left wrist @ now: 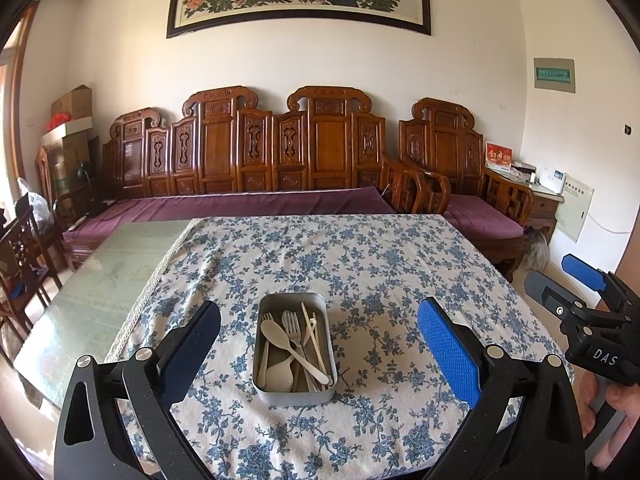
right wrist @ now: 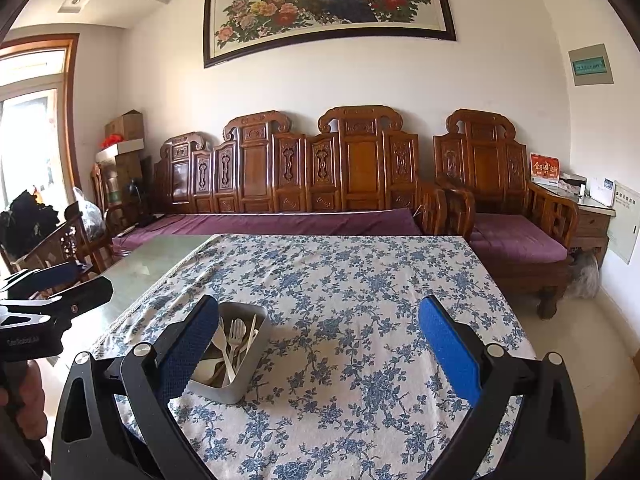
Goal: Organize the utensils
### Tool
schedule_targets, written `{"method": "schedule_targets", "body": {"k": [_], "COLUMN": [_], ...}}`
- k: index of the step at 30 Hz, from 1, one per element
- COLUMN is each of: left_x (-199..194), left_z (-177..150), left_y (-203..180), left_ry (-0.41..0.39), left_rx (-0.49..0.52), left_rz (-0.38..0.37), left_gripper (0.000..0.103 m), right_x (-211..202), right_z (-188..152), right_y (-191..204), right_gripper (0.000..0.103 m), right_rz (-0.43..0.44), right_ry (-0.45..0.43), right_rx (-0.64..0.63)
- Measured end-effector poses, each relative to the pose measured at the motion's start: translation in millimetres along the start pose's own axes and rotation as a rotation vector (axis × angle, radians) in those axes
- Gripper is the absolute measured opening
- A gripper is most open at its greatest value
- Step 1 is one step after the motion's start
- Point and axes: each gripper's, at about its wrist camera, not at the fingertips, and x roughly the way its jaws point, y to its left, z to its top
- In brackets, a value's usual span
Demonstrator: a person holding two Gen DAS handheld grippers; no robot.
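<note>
Both grippers gape empty; the tin point(left wrist: 294, 346) of utensils point(left wrist: 296, 344) lies dead ahead of the left gripper point(left wrist: 320, 344), lengthwise away; the right gripper point(right wrist: 316, 344) sits further off.

Grey metal tin point(left wrist: 295, 394) on floral cloth, holding jumbled pale spoons point(left wrist: 273, 338), fork point(left wrist: 289, 322), chopsticks point(left wrist: 307, 322).

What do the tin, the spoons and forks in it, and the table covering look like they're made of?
Tin: apparently metal, dull grey brushed finish, thin rolled rim.
Spoons and forks: likely matte plastic or a fibre composite, uniformly cream and without shine.
Tablecloth: woven fabric, printed with blue flowers, with a trimmed edge.
</note>
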Motion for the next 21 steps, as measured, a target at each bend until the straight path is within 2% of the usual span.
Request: {"method": "schedule_targets", "body": {"k": [21], "left_x": [-2.9], "left_z": [3.1], "left_y": [-2.9], "left_ry": [-0.003], "left_rx": [0.000], "left_rz": [-0.003], "left_gripper": [0.095], "right_x": [1.8], "right_z": [-0.2], "right_y": [-0.9], "right_gripper": [0.100], "right_rz": [-0.002], "right_ry": [0.002], "right_rx": [0.003]}}
